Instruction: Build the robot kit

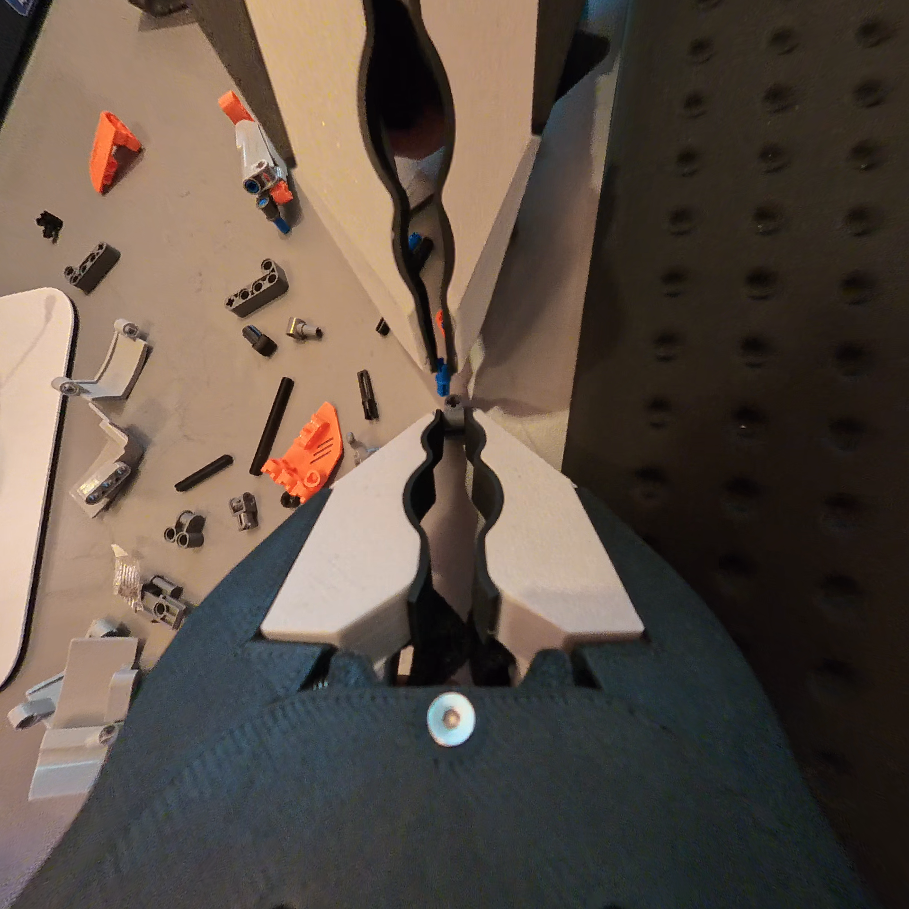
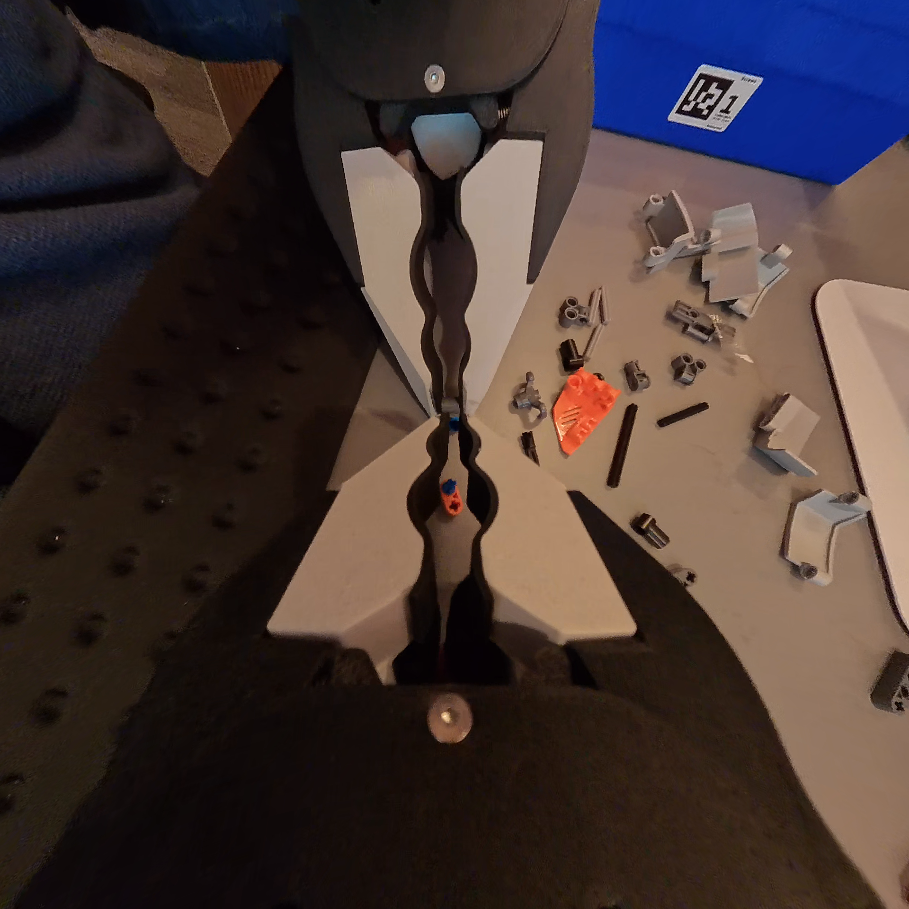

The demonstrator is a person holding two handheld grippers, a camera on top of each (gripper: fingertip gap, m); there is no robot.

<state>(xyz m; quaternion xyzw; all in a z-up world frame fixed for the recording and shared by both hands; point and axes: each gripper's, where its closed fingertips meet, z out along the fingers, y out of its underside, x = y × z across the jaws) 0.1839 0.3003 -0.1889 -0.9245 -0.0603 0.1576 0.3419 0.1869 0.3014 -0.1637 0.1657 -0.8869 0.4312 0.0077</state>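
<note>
My left gripper (image 1: 452, 419) is shut on a small dark grey connector (image 1: 453, 410) held at its fingertips. My right gripper (image 2: 453, 427) is shut on a small blue pin (image 2: 453, 422). The two grippers meet tip to tip above the grey table (image 1: 196, 206), the blue pin (image 1: 441, 376) right against the grey connector (image 2: 450, 406). In the left wrist view the right gripper comes in from the top; in the right wrist view the left gripper comes in from the top. A small orange piece with a blue pin (image 2: 450, 501) shows through the gap between my right fingers.
Loose building pieces lie on the table: an orange panel (image 1: 307, 457), black axles (image 1: 271, 425), grey curved panels (image 1: 120, 364) and dark grey beams (image 1: 258, 287). A white tray (image 1: 29, 442) lies beside them, a black perforated mat (image 1: 738, 393) on the other side, a blue bin (image 2: 738, 74) behind. Only a small space, under 4 cm, lies between the two pairs of fingers.
</note>
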